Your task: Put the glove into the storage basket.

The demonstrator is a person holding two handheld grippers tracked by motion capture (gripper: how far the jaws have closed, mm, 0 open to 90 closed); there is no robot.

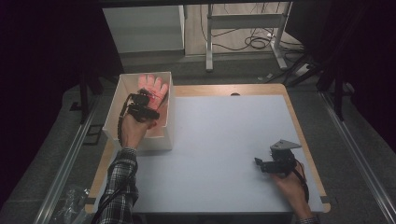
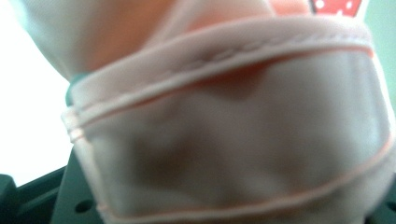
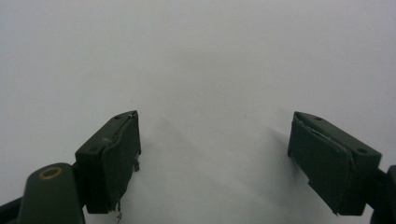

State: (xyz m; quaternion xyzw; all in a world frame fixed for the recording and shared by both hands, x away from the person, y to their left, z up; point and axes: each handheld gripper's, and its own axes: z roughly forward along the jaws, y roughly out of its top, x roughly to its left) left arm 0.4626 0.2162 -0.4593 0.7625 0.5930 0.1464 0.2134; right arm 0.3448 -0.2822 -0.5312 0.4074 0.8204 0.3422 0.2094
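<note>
A pink and white glove (image 1: 155, 87) lies in the white box (image 1: 161, 140) at the table's far left, its fingers spread toward the far wall. My left gripper (image 1: 149, 99) reaches down into the box and is shut on the glove. In the left gripper view the glove's cuff (image 2: 224, 130), with its pink stitched hem, sits blurred right against the camera. My right gripper (image 1: 258, 162) rests low over the white table top (image 1: 219, 135) near the front right corner. Its jaws stand wide open (image 3: 215, 115) with bare table between them.
The box stands on the table's left edge, its walls rising around the left hand. Behind the table are a metal desk frame (image 1: 210, 42) and loose cables (image 1: 254, 42) on the floor. A crumpled plastic bag (image 1: 70, 200) lies on the floor at the front left.
</note>
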